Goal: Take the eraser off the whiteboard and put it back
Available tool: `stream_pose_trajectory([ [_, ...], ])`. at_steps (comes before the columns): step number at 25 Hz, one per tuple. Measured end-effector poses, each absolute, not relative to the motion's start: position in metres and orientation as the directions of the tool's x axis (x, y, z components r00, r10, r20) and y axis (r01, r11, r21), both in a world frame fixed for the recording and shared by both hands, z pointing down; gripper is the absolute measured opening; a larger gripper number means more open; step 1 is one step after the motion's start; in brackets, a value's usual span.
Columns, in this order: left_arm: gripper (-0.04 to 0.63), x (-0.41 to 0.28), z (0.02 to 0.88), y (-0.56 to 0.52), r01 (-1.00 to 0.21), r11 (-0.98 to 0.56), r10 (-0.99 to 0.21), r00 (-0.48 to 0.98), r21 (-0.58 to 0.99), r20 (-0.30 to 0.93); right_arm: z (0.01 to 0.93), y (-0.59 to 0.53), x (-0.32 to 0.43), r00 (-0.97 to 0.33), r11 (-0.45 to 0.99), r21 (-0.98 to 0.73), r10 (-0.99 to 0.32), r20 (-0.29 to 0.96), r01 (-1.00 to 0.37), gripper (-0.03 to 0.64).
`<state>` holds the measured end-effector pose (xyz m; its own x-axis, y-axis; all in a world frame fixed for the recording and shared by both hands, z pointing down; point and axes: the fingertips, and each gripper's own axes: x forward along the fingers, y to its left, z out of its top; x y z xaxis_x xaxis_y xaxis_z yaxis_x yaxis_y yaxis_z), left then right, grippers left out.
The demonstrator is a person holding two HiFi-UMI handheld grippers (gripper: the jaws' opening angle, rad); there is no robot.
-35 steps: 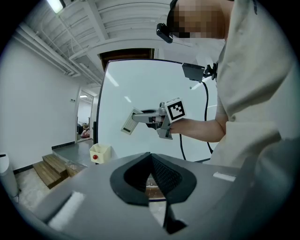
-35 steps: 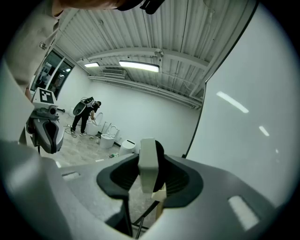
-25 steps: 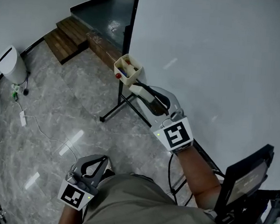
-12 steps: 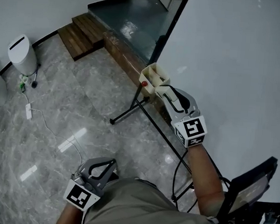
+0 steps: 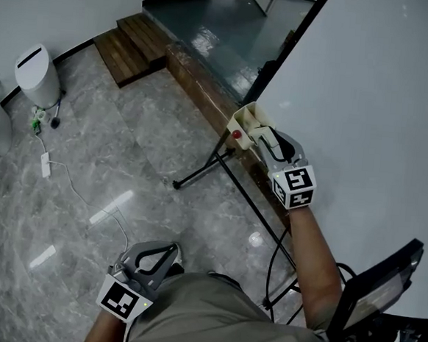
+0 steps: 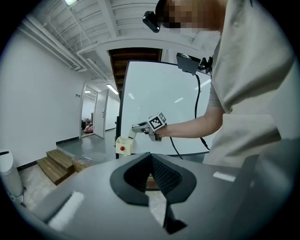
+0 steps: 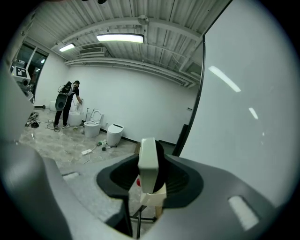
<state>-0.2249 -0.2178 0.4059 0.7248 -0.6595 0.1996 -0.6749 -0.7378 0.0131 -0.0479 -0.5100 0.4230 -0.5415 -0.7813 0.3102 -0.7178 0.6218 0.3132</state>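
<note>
Right gripper clamps the eraser, which is clear of the whiteboard and just above the cream holder box at the board's edge. Removal judged complete; putting it back remains outstanding. Left gripper closed, empty, idle.

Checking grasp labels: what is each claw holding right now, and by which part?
Right claw grips the eraser by its near end, pads on its two sides; the far end juts out ahead. Left claw is shut, empty.

Bright, even indoor light. Ceiling tubes glare overhead; streaks reflect off whiteboard and glossy floor. Both gripper views fisheye-warped, corners black.
</note>
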Motion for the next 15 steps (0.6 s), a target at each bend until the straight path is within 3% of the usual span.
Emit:
stream_pose_trajectory([
  [15,0.006,-0.253,0.411,-0.261,-0.656,-0.755,-0.637,0.740,0.019,0.215,0.475,-0.557,-0.046,-0.487,0.612,0.296,-0.777,0.399,-0.733,0.150],
])
